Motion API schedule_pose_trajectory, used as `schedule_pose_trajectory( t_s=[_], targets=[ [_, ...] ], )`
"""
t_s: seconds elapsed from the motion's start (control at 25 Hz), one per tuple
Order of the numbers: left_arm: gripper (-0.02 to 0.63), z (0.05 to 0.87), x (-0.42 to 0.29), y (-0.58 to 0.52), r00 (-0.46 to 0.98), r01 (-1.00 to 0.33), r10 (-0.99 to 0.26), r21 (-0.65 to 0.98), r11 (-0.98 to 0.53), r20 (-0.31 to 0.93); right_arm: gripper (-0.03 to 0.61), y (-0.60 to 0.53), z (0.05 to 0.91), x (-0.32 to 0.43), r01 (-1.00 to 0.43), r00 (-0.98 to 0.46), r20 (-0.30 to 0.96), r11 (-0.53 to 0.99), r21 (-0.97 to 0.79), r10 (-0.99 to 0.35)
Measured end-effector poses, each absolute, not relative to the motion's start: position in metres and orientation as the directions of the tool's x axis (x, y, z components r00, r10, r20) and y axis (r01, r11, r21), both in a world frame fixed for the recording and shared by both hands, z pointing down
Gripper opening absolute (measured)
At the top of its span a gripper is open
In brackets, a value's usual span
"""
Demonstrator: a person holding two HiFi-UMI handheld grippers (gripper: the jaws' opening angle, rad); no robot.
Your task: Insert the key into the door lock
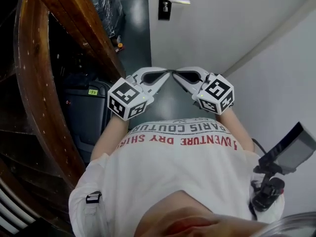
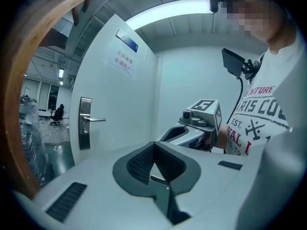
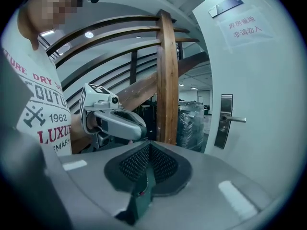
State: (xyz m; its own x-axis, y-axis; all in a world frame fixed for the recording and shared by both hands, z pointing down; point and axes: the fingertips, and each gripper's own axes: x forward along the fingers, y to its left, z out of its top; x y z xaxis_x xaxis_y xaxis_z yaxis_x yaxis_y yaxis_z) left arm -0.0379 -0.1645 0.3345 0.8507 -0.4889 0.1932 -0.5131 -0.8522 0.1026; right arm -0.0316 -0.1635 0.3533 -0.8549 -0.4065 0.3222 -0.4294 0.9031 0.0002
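Observation:
The white door (image 1: 217,23) stands ahead, with a dark lock plate and metal lever handle (image 1: 166,1) near its edge. The lock plate (image 2: 85,122) also shows in the left gripper view and, as the lock plate (image 3: 224,121), in the right gripper view. I see no key in any view. My left gripper (image 1: 165,73) and right gripper (image 1: 177,73) are held level in front of the person's chest, tips nearly meeting, well short of the door. Both are shut with nothing between the pads: left gripper (image 2: 153,143), right gripper (image 3: 149,146).
A curved wooden stair rail (image 1: 44,83) runs along the left, with a wooden post (image 3: 168,80). A dark case (image 1: 86,112) stands below it, and plastic-wrapped goods (image 1: 106,4) lie beyond. A white wall (image 1: 281,73) closes the right. A camera rig (image 1: 276,167) hangs at the person's side.

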Motion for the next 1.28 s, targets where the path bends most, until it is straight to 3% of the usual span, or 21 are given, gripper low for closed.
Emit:
schedule_pose_trajectory(
  t_s=[0.28, 0.8, 1.28],
  targets=[
    [0.000, 0.349, -0.009, -0.045, 0.865, -0.488, -0.455, 0.141, -0.862, 0.211, 0.002, -0.040, 0.363, -0.010, -0.453, -0.842, 0.340, 0.891, -0.024, -0.418],
    [0.000, 0.344, 0.012, 0.220, 0.837, -0.544, -0.511, 0.185, -0.819, 0.198, 0.002, 0.208, 0.356, 0.047, -0.515, -0.820, 0.307, 0.856, -0.027, -0.484],
    [0.000, 0.303, -0.002, 0.279, 0.827, -0.559, -0.532, 0.170, -0.811, 0.180, 0.002, 0.274, 0.312, 0.036, -0.506, -0.821, 0.295, 0.862, 0.022, -0.489]
  ],
)
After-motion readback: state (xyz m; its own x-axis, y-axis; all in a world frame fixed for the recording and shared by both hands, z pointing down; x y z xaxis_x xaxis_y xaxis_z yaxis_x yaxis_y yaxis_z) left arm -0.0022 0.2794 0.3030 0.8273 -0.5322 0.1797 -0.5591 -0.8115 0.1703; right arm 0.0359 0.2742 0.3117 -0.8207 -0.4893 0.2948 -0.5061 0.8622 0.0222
